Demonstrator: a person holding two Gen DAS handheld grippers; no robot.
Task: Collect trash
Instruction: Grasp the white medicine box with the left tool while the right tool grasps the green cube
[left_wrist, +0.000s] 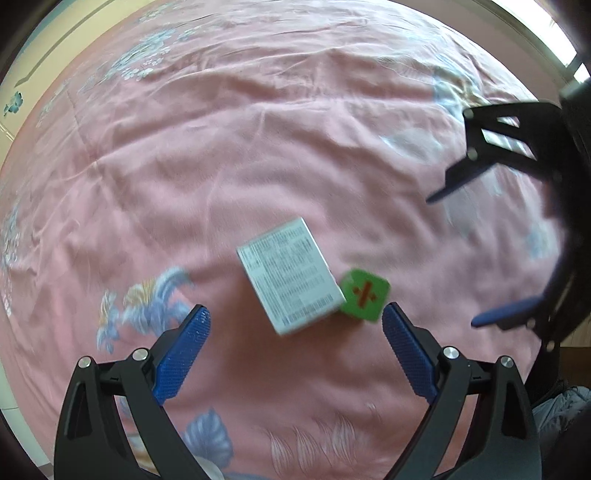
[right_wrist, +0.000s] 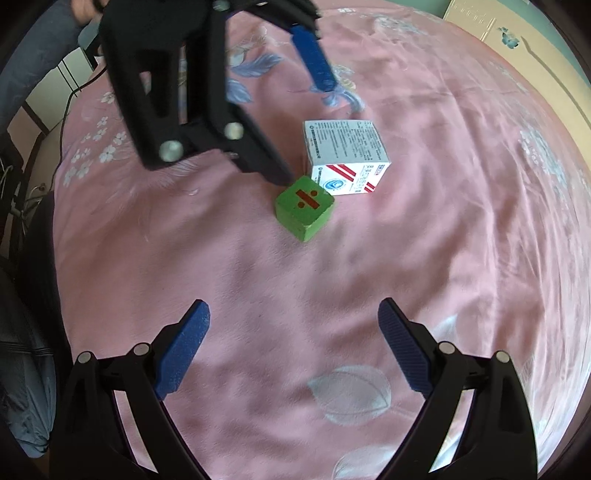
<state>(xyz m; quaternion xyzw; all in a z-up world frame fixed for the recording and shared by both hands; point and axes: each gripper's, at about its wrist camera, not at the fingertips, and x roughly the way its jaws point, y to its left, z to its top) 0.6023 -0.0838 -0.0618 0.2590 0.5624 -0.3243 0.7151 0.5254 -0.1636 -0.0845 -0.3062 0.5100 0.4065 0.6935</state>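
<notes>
Green cube (right_wrist: 305, 207), red division sign on top, sits just beside the white carton (right_wrist: 346, 161), at its lower corner; touching or a hair apart, cannot tell. In the right wrist view one dark finger tip of the left gripper (right_wrist: 299, 133) comes down right at the cube's upper left corner, the other blue-padded finger raised well above the carton. The cube lies between that finger and the carton's side.

Surface: pink bedspread (right_wrist: 443, 240), wrinkled, printed with pale blue and white flowers and leaves. Cream-coloured furniture panel with a blue butterfly motif at the far edge. A person's blue sleeve (right_wrist: 33, 55) at upper left in the right wrist view, with cables and dark frames below it.

Carton: small box, fine black print on top, red diagonal stripes and a blue round logo on the side face. In the left wrist view it lies between the spread blue pads, slightly blurred.

Left gripper: jaws wide apart, holding nothing. Right gripper (right_wrist: 293, 321): jaws wide apart, empty, well short of the cube.
</notes>
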